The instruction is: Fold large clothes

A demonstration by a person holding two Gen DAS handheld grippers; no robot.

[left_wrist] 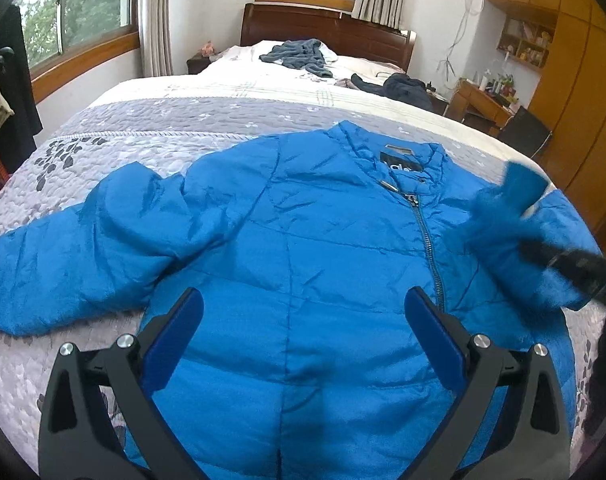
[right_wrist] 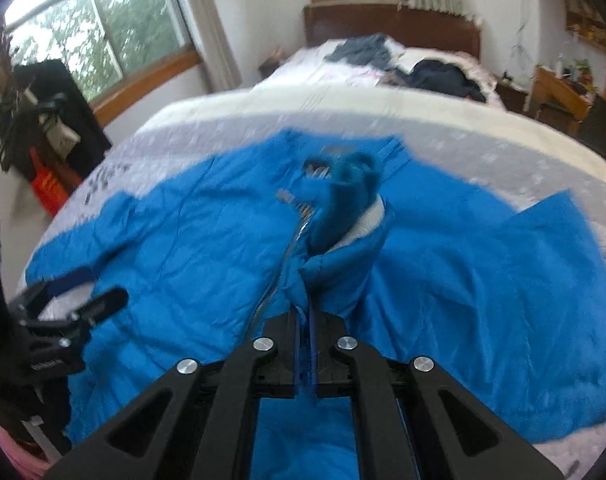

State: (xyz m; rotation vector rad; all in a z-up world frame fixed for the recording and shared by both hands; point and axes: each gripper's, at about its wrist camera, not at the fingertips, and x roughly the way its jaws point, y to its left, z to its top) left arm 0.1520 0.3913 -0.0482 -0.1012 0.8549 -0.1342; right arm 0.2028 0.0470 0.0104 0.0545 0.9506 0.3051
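Bedroom light from two wooden-framed windows falls on a bed point(left_wrist: 115, 152) with a grey floral quilt, where a blue puffer jacket point(left_wrist: 303, 240) lies front up, zipped, collar toward twelve o'clock. Its sleeve on the person's left sprawls out toward nine o'clock; the other sleeve point(right_wrist: 343, 248) is lifted off the quilt and carried inward over the chest, its cuff with a pale lining hanging near the zipper point(left_wrist: 427, 240).

The right gripper point(right_wrist: 305, 316) has its fingers pressed together on a fold of that sleeve. The left gripper point(left_wrist: 303, 320) hovers over the lower front of the jacket, fingers spread wide and holding nothing.

To do this fold well, I would lay the sleeve straight across the chest, cuff flat and not bunched, keeping the shoulder line as the crease. Slippery, puffy fabric tends to spring back, so the idle left gripper could press the body near the hem while the sleeve settles before release.
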